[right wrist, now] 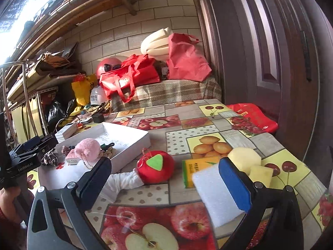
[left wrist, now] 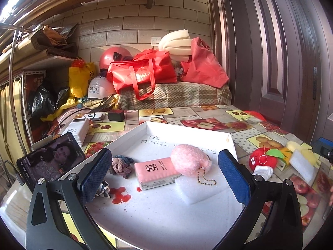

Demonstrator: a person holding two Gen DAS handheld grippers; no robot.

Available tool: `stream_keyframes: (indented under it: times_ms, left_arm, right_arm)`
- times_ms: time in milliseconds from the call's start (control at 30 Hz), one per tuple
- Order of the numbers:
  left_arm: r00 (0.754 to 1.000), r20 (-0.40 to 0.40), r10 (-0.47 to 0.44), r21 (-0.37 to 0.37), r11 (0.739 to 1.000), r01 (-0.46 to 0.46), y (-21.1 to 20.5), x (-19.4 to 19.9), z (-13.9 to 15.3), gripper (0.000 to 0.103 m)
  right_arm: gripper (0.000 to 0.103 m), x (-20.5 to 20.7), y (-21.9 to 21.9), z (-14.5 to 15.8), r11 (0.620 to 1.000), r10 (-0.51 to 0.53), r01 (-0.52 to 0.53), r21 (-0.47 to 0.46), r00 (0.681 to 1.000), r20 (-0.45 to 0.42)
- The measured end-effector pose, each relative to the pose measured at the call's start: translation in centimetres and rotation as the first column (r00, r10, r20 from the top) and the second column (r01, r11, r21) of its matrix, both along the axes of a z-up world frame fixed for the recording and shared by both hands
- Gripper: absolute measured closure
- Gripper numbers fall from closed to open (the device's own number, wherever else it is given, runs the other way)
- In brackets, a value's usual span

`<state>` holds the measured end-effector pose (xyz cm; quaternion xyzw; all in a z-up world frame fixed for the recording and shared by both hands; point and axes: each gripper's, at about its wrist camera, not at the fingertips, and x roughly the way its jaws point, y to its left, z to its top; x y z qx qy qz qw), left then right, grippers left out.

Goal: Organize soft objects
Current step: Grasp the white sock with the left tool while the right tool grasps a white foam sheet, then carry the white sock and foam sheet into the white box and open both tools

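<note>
Left gripper [left wrist: 164,177] open above white tray [left wrist: 187,128], holding nothing. Right gripper [right wrist: 166,179] open over tablecloth [right wrist: 145,195]; white foam block [right wrist: 216,193] against right finger, red apple plush [right wrist: 156,166] beyond.

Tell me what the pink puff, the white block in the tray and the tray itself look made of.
Pink puff: fuzzy plush, nubbly matte pile, metal ball chain attached.
White block: likely foam, matte with a fine grainy surface.
Tray: probably cardboard, thin flat white walls, matte, stained red.
</note>
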<state>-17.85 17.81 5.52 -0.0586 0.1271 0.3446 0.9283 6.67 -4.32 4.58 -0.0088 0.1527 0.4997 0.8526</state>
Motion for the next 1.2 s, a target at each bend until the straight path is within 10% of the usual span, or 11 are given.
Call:
stream_keyframes:
  times_ms: [300,367,500,700,900,967,1033,1200]
  left_arm:
    - [0.923,-0.159,-0.351,-0.022,0.936,0.352,-6.7,6.4,-0.3,0.001]
    - [0.907,-0.254,-0.335,0.003,0.938,0.347,-8.4,8.8,-0.8,0.003]
    - [0.848,-0.409,-0.337,-0.033,0.934,0.356,-9.2,12.9,-2.5,0.043]
    - [0.806,-0.470,-0.360,-0.103,0.929,0.355,-8.5,15.1,-3.9,0.043]
    - [0.802,-0.504,-0.320,-0.105,0.945,0.311,-8.1,15.7,-4.5,0.048]
    - [0.800,-0.509,-0.319,-0.108,0.945,0.309,-8.0,15.7,-4.5,0.053]
    - [0.802,-0.505,-0.319,-0.105,0.945,0.309,-8.0,15.6,-4.4,0.062]
    - [0.807,-0.482,-0.340,-0.084,0.935,0.344,-8.5,15.3,-4.0,0.074]
  right_arm:
    - [0.000,7.4,-7.7,-0.5,0.963,-0.229,0.251,0.098,0.954,-0.194]
    - [0.000,7.7,-7.5,-0.6,0.970,-0.208,0.229,0.084,0.957,-0.204]
    - [0.000,7.2,-6.2,-0.5,0.995,-0.098,0.098,-0.008,0.984,-0.150]
    - [0.000,3.4,-1.3,-1.1,0.958,0.151,-0.128,-0.257,0.986,0.074]
    - [0.004,6.0,3.1,-3.1,0.900,0.183,-0.181,-0.397,0.983,-0.034]
    - [0.017,6.6,3.8,-3.8,0.879,0.173,-0.189,-0.438,0.982,-0.075]
    - [0.051,6.3,3.6,-3.9,0.877,0.168,-0.177,-0.447,0.984,-0.060]
    - [0.052,5.2,2.8,-3.2,0.892,0.176,-0.157,-0.423,0.984,0.006]
